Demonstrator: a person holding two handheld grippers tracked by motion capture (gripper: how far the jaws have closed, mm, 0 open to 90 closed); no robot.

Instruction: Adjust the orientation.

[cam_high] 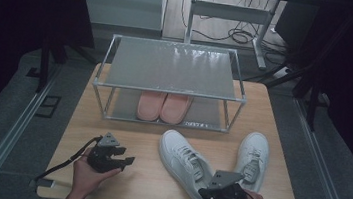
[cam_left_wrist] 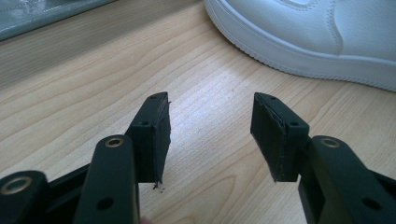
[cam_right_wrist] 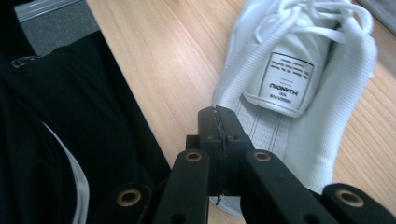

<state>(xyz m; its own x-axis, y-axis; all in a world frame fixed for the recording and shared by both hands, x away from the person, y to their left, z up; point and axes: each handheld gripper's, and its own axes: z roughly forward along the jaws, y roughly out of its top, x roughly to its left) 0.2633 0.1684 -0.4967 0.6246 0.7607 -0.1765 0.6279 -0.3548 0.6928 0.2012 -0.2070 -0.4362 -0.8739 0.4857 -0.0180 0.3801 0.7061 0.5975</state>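
**Two white sneakers out on the table, one pinched at the heel**

Two grippers sit at our near edge of the table (cam_high: 104, 182). Our right gripper (cam_high: 204, 192) has its jaws pressed fully together, and in the right gripper view they appear to pinch the heel rim of the nearer white sneaker (cam_right_wrist: 299, 84). We judge the heel is chosen because its thin collar gives shut jaws something to bite. Whether fabric truly lies between the pads we cannot tell, since the jaws cover that spot. Our left gripper (cam_high: 126, 161) rests low over bare wood with its jaws standing wide and nothing between them, probably waiting its turn.

Just beyond, the nearer sneaker lies slantwise with its toe towards the rack, and the second white sneaker (cam_high: 252, 156) lies beside it to the right, slightly apart. Farther off stands a two-tier metal shoe rack (cam_high: 170, 91); a pair of pink slippers (cam_high: 163, 106) already sits on its lower shelf, so we judge the sneakers are bound for the rack too.

The right gripper view gives us the printed label on the sneaker's tongue, which the high view leaves too small to read. The left gripper view shows the sneaker's sole edge (cam_left_wrist: 299, 51) near the open jaws. From above we get the whole layout of rack and shoes.
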